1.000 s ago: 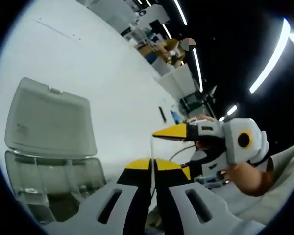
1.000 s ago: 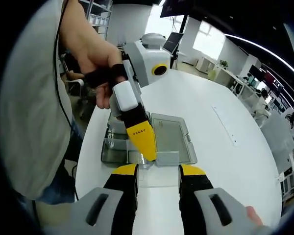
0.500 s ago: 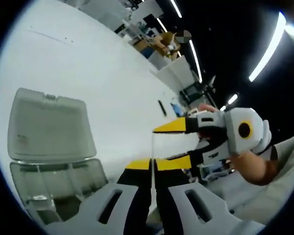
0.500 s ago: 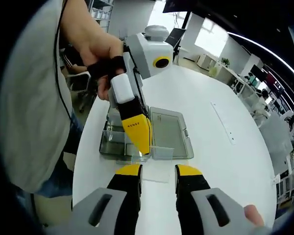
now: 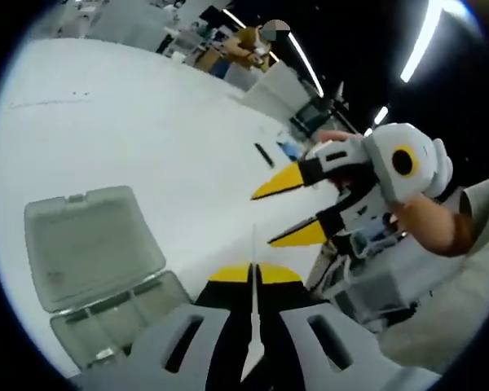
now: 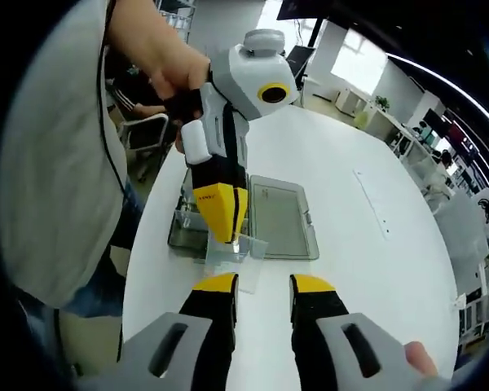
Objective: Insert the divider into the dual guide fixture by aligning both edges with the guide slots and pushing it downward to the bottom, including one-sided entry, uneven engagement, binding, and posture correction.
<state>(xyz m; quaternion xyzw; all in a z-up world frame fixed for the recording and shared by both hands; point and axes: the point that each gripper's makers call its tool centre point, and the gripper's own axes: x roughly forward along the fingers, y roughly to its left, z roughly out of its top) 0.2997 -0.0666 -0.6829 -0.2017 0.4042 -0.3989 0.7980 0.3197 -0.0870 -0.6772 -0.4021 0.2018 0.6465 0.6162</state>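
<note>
above the white bench (image 6: 367,269), the left tool (image 6: 221,236) pinches a thin clear divider (image 6: 235,249) at its upper edge, jaws closed flat on the sheet. in the left gripper view the same divider (image 5: 253,309) shows edge-on, a pale line running up between the closed yellow tips of that tool (image 5: 253,274). held by the top like this, the sheet hangs with its lower edge and both side edges free, which looks like the sensible way to bring them to the slots.

the right tool (image 6: 264,283) is parted and holds nothing, its tips just short of the divider (probably ready to steady or square it if one side binds). in the left gripper view that tool (image 5: 287,208) sits off to the right, jaws apart.

the clear plastic case (image 6: 279,221) with its lid swung flat lies on the bench beyond the divider; the divider is raised and not yet entered. whether the guide slots are inside the case i cannot tell.

the bench is a broad, rounded, plain white top. around it is an open office with ceiling light strips (image 5: 425,28) and other desks (image 6: 383,122).
</note>
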